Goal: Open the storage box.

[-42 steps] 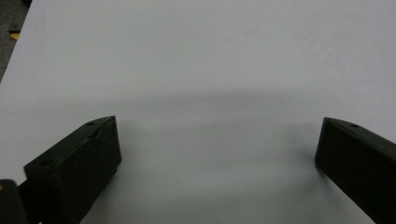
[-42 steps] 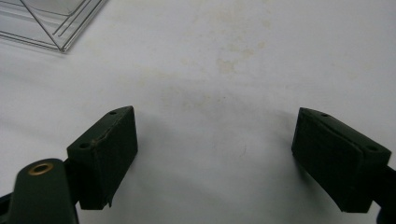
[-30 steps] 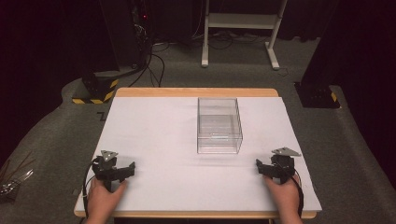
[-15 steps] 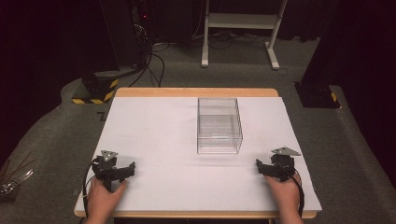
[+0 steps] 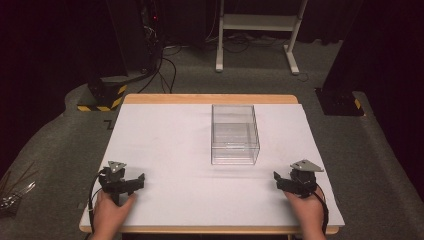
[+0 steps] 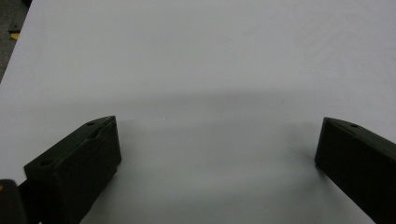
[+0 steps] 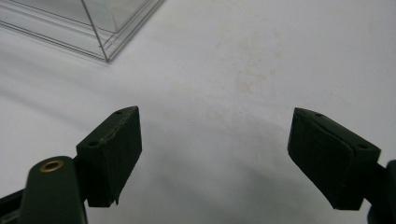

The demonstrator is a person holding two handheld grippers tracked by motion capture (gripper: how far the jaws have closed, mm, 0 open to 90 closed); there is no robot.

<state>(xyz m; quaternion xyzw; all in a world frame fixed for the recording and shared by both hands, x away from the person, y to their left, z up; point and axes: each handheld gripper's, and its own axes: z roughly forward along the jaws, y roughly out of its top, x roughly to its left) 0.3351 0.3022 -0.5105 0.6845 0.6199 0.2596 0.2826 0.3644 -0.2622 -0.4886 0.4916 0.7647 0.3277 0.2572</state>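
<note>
While both tongs gape, clear box sits empty.

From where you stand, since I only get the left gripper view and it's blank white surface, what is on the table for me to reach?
Observer: A clear plastic box stands mid-table, beyond both grippers.
Operator: Which gripper sits closer to it?
Observer: The right gripper; its own view catches the box's corner at upper left.
Operator: Is the right one holding anything?
Observer: No, its jaws stand wide apart over bare white table.
</note>
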